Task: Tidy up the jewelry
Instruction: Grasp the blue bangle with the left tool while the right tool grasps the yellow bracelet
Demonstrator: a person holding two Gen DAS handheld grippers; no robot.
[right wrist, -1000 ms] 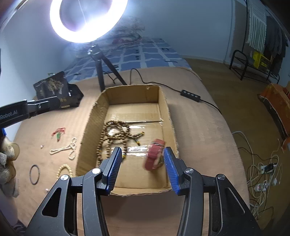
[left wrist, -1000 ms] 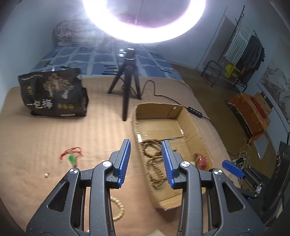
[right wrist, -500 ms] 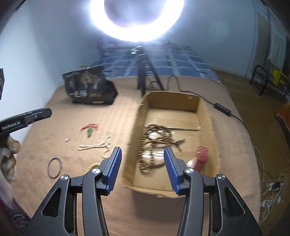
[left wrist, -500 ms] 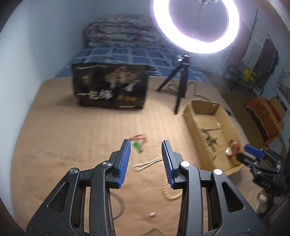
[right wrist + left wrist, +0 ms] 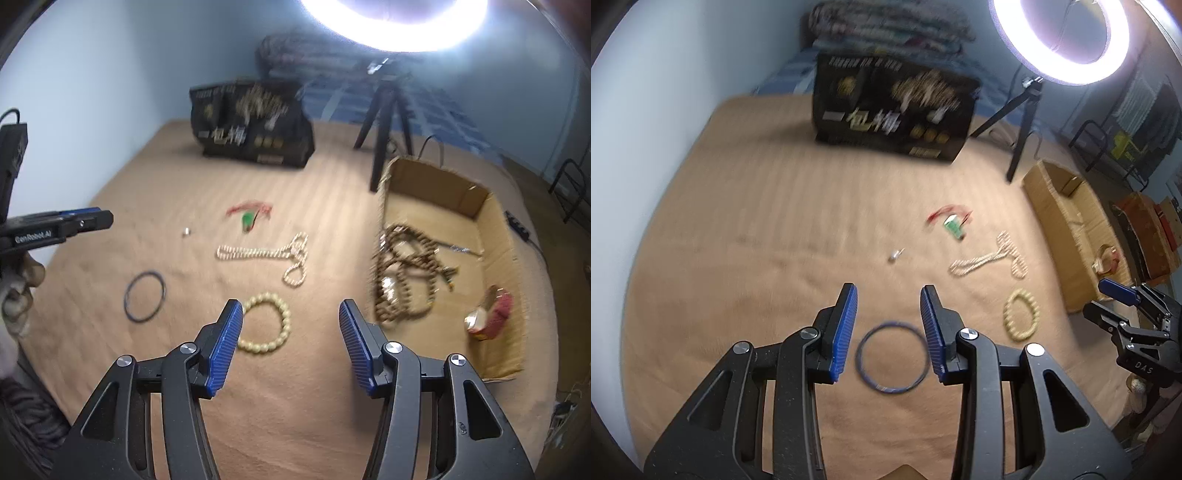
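My left gripper [image 5: 888,291] hangs open over a thin dark bangle [image 5: 857,358] that lies flat on the tan bedspread between and below its blue pads, untouched. To the right lie a cream bead bracelet [image 5: 1021,336], a pale bead necklace [image 5: 990,258] and a green pendant on red cord [image 5: 955,223]. My right gripper [image 5: 290,308] is empty and its jaws are opening; the cream bracelet [image 5: 286,321] lies just beyond its left pad. The cardboard box [image 5: 436,184] at right holds brown prayer beads [image 5: 402,280] and a red piece [image 5: 495,314].
A black printed bag [image 5: 894,110] stands at the back of the bedspread. The ring-light tripod [image 5: 1023,122] stands beside the box [image 5: 1067,236]. A tiny silver piece [image 5: 894,255] lies left of the pendant. A hand holds the left gripper [image 5: 107,218] at the left edge.
Both grippers swung left, away from the box and over the loose jewellery. The left one now sits above the dark bangle. The right jaws stand wider.
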